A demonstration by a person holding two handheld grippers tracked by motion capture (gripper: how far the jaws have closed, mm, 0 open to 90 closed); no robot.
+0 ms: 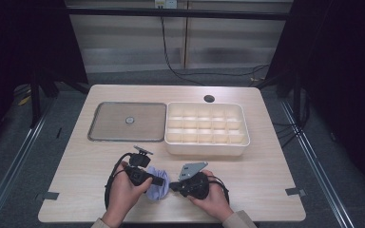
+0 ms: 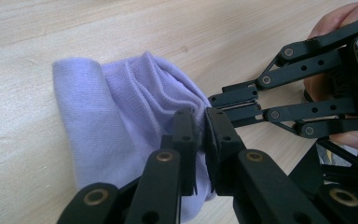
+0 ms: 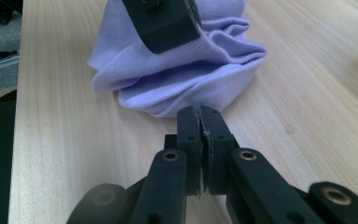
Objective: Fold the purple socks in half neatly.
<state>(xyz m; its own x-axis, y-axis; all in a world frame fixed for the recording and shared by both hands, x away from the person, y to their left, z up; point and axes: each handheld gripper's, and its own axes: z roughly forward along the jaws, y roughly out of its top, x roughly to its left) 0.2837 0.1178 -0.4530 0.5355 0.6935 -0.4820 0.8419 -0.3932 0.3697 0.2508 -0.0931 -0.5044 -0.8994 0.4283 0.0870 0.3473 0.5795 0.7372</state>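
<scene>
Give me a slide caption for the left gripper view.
Left gripper pinches folded lilac cloth beside closed right gripper.

This looks like a lab or test room set up for recording, not a home. A plain light-wood bench (image 1: 266,156) stands alone on a grey carpeted floor (image 1: 313,156), with dark curtains (image 1: 347,71) hanging at both sides and a black frame bar (image 1: 180,13) crossing overhead. Black cables (image 1: 171,66) run down from a wall socket and trail across the floor behind the bench. Bits of tape (image 1: 294,191) mark the bench's near corners. On it sit a flat metal tray (image 1: 100,135) and a cream compartment box (image 1: 206,147), laid out squarely side by side.
</scene>
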